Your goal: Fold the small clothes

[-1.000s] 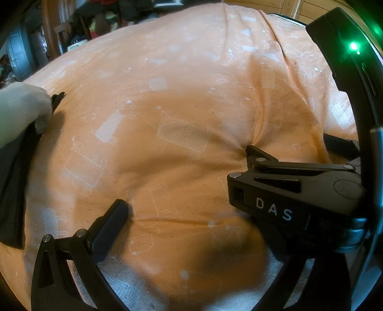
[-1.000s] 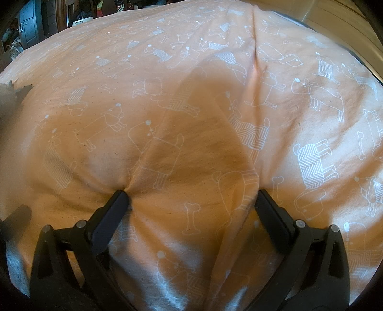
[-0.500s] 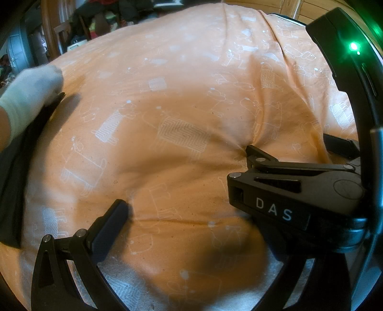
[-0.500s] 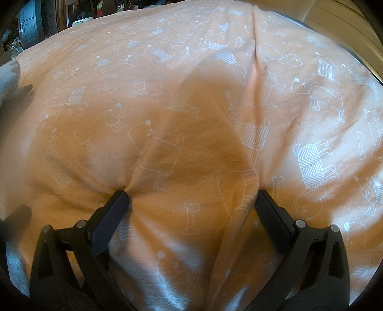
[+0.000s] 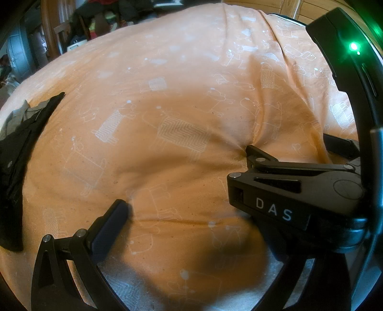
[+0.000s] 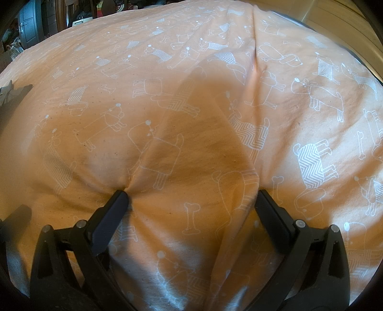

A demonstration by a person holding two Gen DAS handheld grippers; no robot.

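Note:
A dark garment point(image 5: 16, 153) lies crumpled at the far left of the orange bedspread point(image 5: 167, 100), with a grey piece of cloth point(image 5: 16, 117) on its upper end. In the right wrist view only a sliver of the dark garment point(image 6: 16, 92) shows at the left edge. My left gripper point(image 5: 191, 203) rests on the bedspread, well right of the garment; its left finger point(image 5: 112, 222) stands wide and the right one is hidden behind my right gripper point(image 5: 294, 146). The right gripper point(image 6: 191, 203) is open, both fingertips pressed into the bedspread with only a hump of it between them.
The orange bedspread point(image 6: 215, 71) printed with white dogs and bones fills both views, with folds running up its middle. Cluttered furniture point(image 5: 79, 31) stands beyond the far left edge. A wooden surface point(image 6: 335, 21) lies beyond the far right edge.
A white-gloved hand that lay on the dark garment at the left edge has withdrawn out of view. The grey cloth now shows there. Neither gripper has moved.

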